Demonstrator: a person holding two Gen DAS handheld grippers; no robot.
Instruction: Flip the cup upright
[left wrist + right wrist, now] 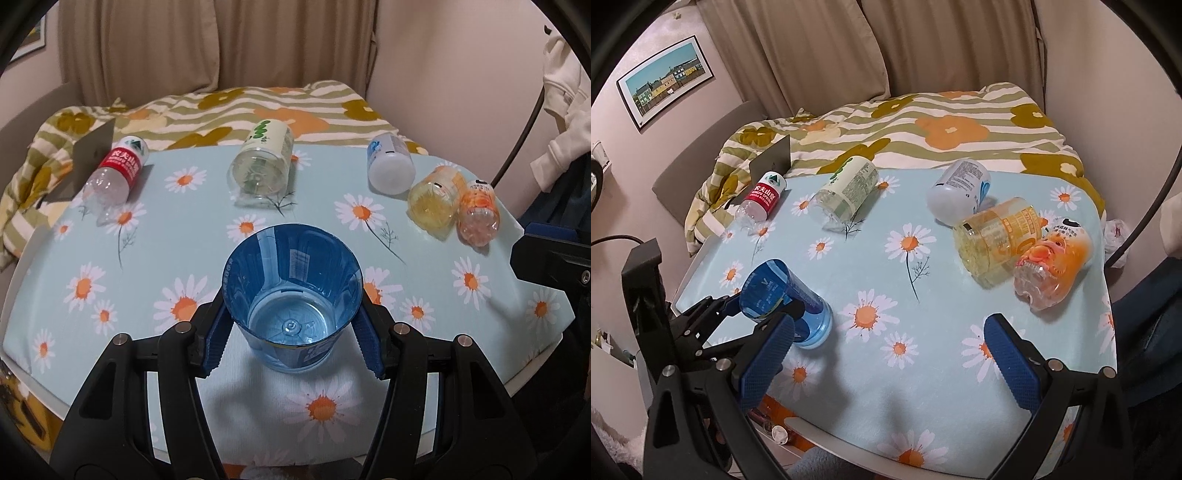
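Observation:
A blue translucent cup (293, 295) stands between my left gripper's (295, 334) blue pads, mouth tilted up toward the camera, base on or just above the daisy tablecloth (110, 258). The pads press its sides, so the gripper is shut on it. In the right wrist view the same blue cup (786, 299) leans in the left gripper (738, 306) at the table's left edge. My right gripper (886, 365) is open and empty over the table's front part.
Several cut bottle cups lie on their sides along the far half: red-label (118, 170), green-label (264, 162), white (391, 162), yellow (436, 199), orange (478, 214). A grey card (92, 158) stands at far left. A striped floral blanket (258, 110) lies behind the table.

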